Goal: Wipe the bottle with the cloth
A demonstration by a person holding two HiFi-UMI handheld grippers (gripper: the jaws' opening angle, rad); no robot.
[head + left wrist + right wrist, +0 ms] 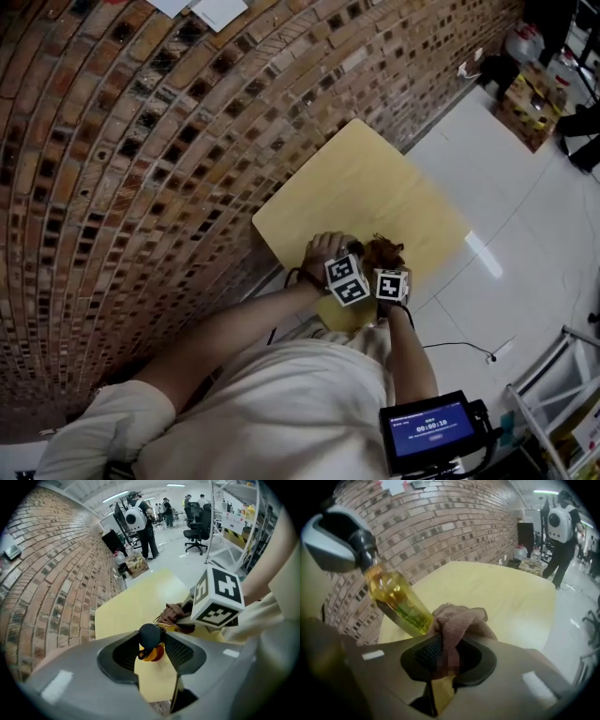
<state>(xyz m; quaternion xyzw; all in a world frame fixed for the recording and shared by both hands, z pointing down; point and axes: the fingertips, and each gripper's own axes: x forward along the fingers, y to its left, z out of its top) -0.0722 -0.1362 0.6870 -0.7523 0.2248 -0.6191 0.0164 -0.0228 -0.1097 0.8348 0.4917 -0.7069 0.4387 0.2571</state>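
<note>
While the counter lies beneath, the bottle hangs tilted over it, its cap pinched by the left gripper's fingers. The right gripper's fingers pinch the cloth, which touches the bottle's base. Hard rubbing could lever the cap loose and drop the bottle.

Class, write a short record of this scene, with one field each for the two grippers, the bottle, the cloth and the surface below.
left gripper: shut on the bottle's top end
right gripper: shut on the cloth
bottle: clear, holds yellow liquid, tilted, held up above the table
cloth: brown, bunched, appears to touch the bottle's lower end
table: pale yellow top, next to a brick wall
</note>
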